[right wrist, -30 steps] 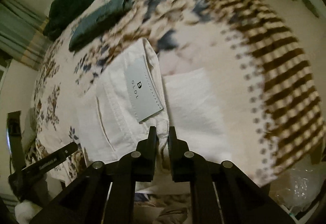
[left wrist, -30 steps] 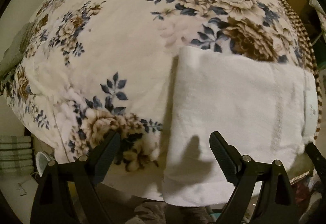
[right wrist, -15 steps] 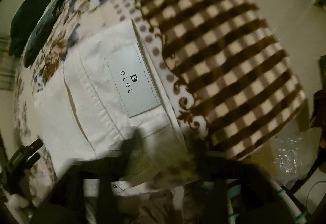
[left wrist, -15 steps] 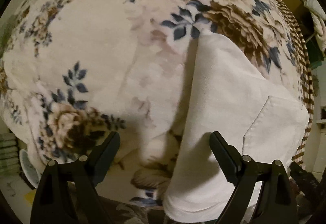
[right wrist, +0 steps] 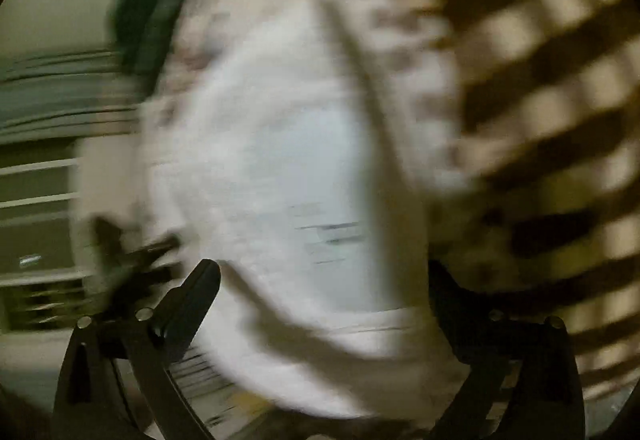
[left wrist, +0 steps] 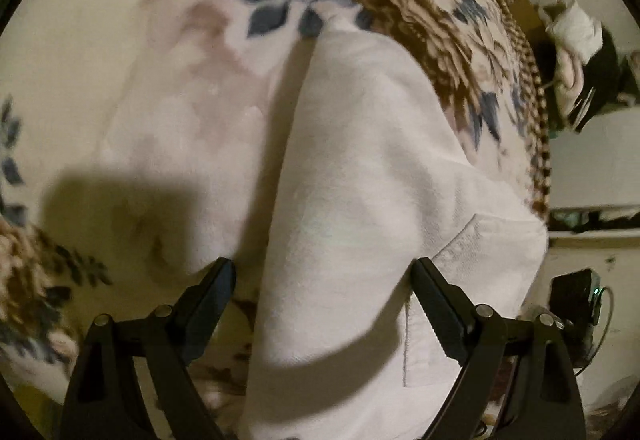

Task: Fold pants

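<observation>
Left tool (left wrist: 322,294) spread wide, gripping nothing, straddling the near edge of the folded white cotton pants (left wrist: 372,207) on the floral fleece bed blanket (left wrist: 168,87) — long axis running away from camera, back pocket at right. Right tool (right wrist: 324,292) released too, view blurred. Folded compact; likely only tidying left

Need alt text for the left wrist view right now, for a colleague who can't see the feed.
Folded white pants lie on a floral blanket, filling the centre and right of the frame, a back pocket showing at lower right. The left gripper hovers with its jaws open, straddling the near part of the pants. Dim light, slight blur.
</observation>
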A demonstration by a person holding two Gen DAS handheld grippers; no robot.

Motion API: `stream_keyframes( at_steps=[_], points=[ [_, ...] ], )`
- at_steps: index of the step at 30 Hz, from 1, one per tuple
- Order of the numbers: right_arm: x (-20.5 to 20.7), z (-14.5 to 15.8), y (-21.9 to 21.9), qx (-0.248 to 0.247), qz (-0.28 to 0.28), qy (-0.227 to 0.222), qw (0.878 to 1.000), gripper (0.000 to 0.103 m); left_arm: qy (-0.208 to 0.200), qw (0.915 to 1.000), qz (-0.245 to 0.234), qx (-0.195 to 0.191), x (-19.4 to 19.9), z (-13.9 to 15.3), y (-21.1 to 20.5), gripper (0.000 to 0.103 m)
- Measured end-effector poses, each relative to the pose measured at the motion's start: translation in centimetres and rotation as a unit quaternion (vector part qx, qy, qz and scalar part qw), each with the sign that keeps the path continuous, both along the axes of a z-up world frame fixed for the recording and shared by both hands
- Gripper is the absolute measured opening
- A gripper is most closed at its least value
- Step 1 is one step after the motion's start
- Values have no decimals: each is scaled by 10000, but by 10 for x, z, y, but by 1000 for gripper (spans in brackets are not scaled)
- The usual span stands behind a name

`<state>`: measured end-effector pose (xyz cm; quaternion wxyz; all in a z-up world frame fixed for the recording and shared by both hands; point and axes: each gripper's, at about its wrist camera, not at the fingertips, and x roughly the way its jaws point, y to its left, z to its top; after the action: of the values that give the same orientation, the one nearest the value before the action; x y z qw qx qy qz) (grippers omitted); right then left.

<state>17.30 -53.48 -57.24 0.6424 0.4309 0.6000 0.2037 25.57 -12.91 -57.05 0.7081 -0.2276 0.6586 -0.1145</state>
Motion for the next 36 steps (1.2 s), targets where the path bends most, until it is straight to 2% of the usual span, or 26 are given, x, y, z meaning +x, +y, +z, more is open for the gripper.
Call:
stream_keyframes(
  at_steps=[3, 4, 7, 8, 9, 10, 12, 14, 18, 24, 27, 30, 33, 36],
  points=[
    [0, -6, 4, -629, 340, 101, 9974, 101, 142, 9989, 123, -435, -5, -11, 7, 90],
    [1, -14, 6, -713, 396, 215, 9964, 101, 191, 9982, 179, -541, -6, -14, 8, 90],
    [5, -10, 11, -680, 415, 39, 9968, 101, 155, 9979, 28, -623, -6, -12, 2, 90],
    [9, -8, 16, -663, 448, -7, 9968, 92, 66, 9975, -119, -693, -6, -9, -4, 79],
    [13, -6, 26, -845, 511, -42, 9951, 77, -64, 9977, -214, -643, -7, -4, -8, 65],
    [15, -3, 31, -1023, 482, -95, 9935, 70, -189, 9981, -240, -528, -9, 0, -10, 60],
    [16, 3, 36, -1239, 316, -80, 9918, 54, -341, 9976, -179, -576, -14, 7, -8, 35],
    [11, 11, 36, -1304, 186, -138, 9912, 43, -373, 9967, -65, -714, -16, 14, -5, 29],
    [-5, 48, 37, -1514, 36, -316, 9880, 34, -571, 9966, -271, -532, -23, 46, -12, 24],
    [-7, 113, 55, -1408, -15, -525, 9886, 32, -786, 9954, -388, -388, -15, 116, -5, 24],
    [19, 151, 66, -1440, -21, -689, 9872, 32, -928, 9945, -395, -270, 11, 150, 4, 24],
    [63, 181, 80, -1397, -63, -843, 9866, 32, -1121, 9928, -403, -126, 54, 180, 16, 24],
    [138, 213, 107, -1413, -117, -1141, 9833, 32, -1280, 9908, -433, -66, 118, 204, 32, 24],
    [219, 230, 135, -1392, -126, -1405, 9802, 32, -1371, 9898, -379, -46, 181, 212, 56, 25]
  ],
)
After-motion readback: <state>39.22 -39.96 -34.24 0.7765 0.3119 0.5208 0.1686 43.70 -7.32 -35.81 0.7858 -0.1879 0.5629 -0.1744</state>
